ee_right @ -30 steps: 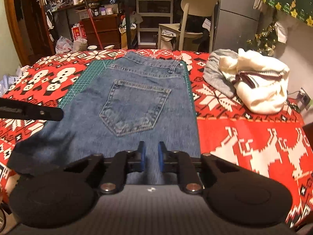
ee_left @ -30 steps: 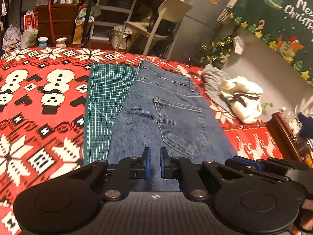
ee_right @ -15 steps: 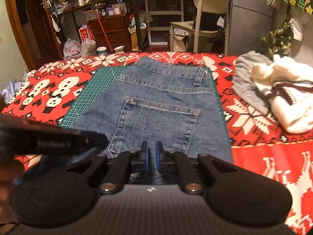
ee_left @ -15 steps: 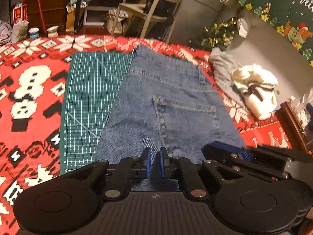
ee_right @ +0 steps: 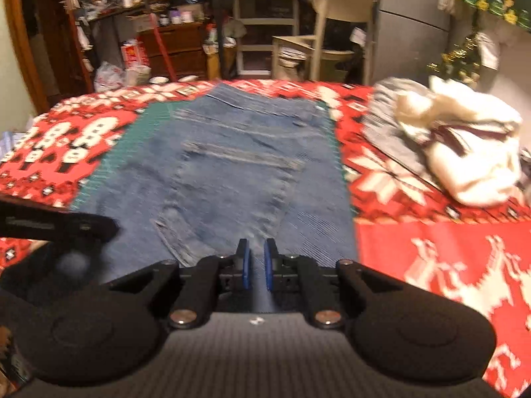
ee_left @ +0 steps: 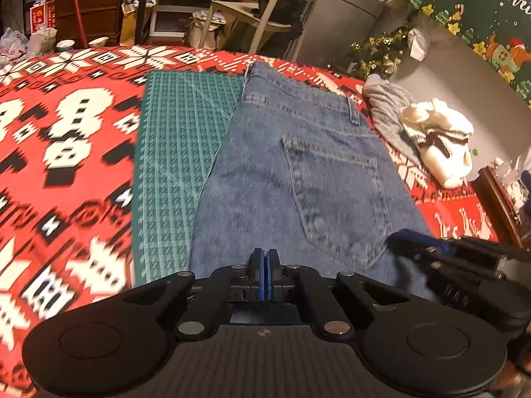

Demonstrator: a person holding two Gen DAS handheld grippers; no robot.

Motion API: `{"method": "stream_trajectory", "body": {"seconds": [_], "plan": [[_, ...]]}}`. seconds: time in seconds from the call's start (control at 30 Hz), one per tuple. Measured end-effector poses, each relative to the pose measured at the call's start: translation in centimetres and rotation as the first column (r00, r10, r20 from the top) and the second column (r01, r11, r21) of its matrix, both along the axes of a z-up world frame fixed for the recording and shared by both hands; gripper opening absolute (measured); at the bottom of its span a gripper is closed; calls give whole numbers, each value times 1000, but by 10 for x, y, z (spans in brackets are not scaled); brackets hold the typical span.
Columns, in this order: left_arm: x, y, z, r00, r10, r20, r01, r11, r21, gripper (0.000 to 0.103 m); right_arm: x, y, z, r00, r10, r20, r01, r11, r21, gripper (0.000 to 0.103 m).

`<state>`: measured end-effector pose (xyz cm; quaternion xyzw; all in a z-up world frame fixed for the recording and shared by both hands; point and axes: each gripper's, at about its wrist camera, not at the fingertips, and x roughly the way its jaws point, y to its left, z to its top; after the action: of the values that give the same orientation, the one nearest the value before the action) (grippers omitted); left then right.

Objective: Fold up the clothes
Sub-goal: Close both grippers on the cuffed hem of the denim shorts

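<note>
Blue jeans [ee_left: 298,182] lie flat, back pocket up, waistband at the far end, partly on a green cutting mat [ee_left: 179,152]. My left gripper [ee_left: 265,252] hovers over their near edge; its jaws are closing, the blue pads stand together, and I see no cloth between them. To its right is my right gripper [ee_left: 418,242], blurred. In the right wrist view the jeans [ee_right: 239,172] stretch ahead, and my right gripper [ee_right: 257,248] keeps a narrow gap with denim showing through it. The left gripper [ee_right: 66,225] juts in at the left.
A red patterned cloth [ee_left: 66,132] covers the table. On the right lies a pile of grey and cream clothes [ee_left: 438,142] [ee_right: 464,159]. Beyond the far edge stand a chair [ee_right: 332,33], shelves and clutter. The mat [ee_right: 122,146] shows left of the jeans.
Both grippers have moved forward and down over the jeans' near end. The left pads have come together. The right gripper's gap looks the same.
</note>
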<state>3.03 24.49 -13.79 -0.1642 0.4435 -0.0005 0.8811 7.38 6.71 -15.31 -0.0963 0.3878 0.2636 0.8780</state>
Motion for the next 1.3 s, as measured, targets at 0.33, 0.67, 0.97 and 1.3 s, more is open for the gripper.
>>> {"method": "stream_trajectory", "body": {"seconds": [0.33,0.67,0.97,1.3], "plan": [[-19,15,10,995,96,11,-95,995,-14,5,-9,-36,9,998,-59,15,59,998,-28,10],[40,21,18,995,94,20,-94,995,-18,5,29,0,10,997,-61,51,63,997,-51,10],[30,24,5,996,86,19,-86,996,1,4,29,-21,-6,995,-94,20,94,995,-33,15],[-8,16,2,997,82,-11,-82,997,16,4,7,-56,-1,991,-128,-33,128,992,4,18]]}}
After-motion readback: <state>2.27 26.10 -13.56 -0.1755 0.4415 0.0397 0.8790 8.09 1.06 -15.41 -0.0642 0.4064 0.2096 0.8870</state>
